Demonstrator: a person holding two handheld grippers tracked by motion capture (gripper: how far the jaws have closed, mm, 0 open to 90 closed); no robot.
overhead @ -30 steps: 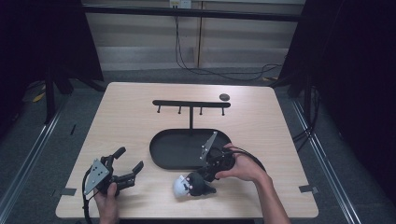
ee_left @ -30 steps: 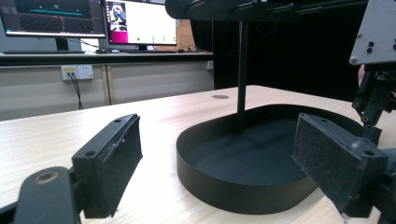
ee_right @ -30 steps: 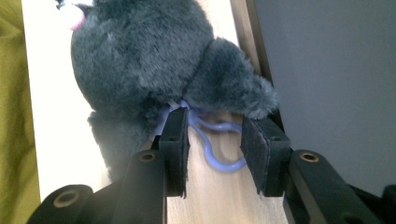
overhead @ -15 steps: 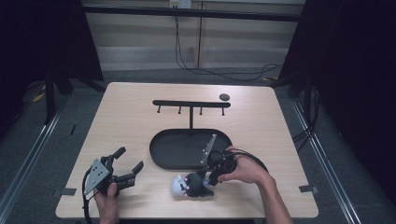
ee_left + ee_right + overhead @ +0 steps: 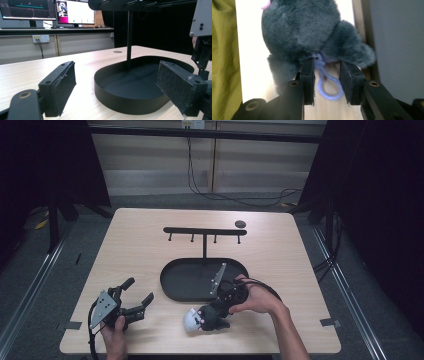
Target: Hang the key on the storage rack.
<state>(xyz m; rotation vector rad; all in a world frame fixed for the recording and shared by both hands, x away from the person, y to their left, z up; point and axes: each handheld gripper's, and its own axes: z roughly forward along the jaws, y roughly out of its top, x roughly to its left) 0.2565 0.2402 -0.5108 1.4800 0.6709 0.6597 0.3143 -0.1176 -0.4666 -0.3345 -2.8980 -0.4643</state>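
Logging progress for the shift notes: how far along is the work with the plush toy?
Early. Nothing looks done: the plush toy lies on the table, and the rack's pegs are bare. In hand: the right claw brackets the toy's purple loop, jaws not yet closed. The left claw sits open, idle. Left, probably: grip, lift, hang or place it.

High view from above the person's side, looking forward and down over the whole table [image 5: 150, 240], left gripper view low over the tabletop, facing the black tray [image 5: 130, 100] close by, right gripper view nearly against the plush toy [image 5: 312, 30], tray [image 5: 182, 282] and toy [image 5: 202, 319] shared with the high view
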